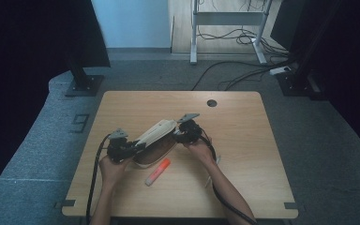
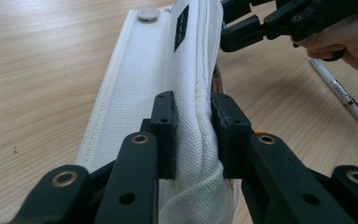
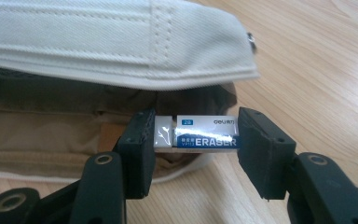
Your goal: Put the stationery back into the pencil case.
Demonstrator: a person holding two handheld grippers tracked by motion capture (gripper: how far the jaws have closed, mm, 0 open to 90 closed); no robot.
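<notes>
A white canvas pencil pouch (image 1: 157, 132) lies open at the middle of the wooden table (image 1: 248, 140). My left gripper (image 2: 193, 135) is shut on the pouch's white flap (image 2: 154, 70), pinching the fabric and holding it up. My right gripper (image 3: 196, 140) is shut on a white eraser (image 3: 205, 133) in a blue "ERASER" sleeve. The eraser sits right at the pouch's mouth, under the flap (image 3: 121, 42) and in front of the tan lining (image 3: 51, 121). In the high view the left gripper (image 1: 138, 146) is at the pouch's near-left end and the right gripper (image 1: 176, 136) at its right side.
An orange highlighter (image 1: 158, 171) lies on the table just in front of the pouch. A white pen (image 2: 349, 100) rests to the right, beside the person's right hand. A cable hole (image 1: 211, 103) sits near the table's far edge. Cables and stands crowd the floor beyond.
</notes>
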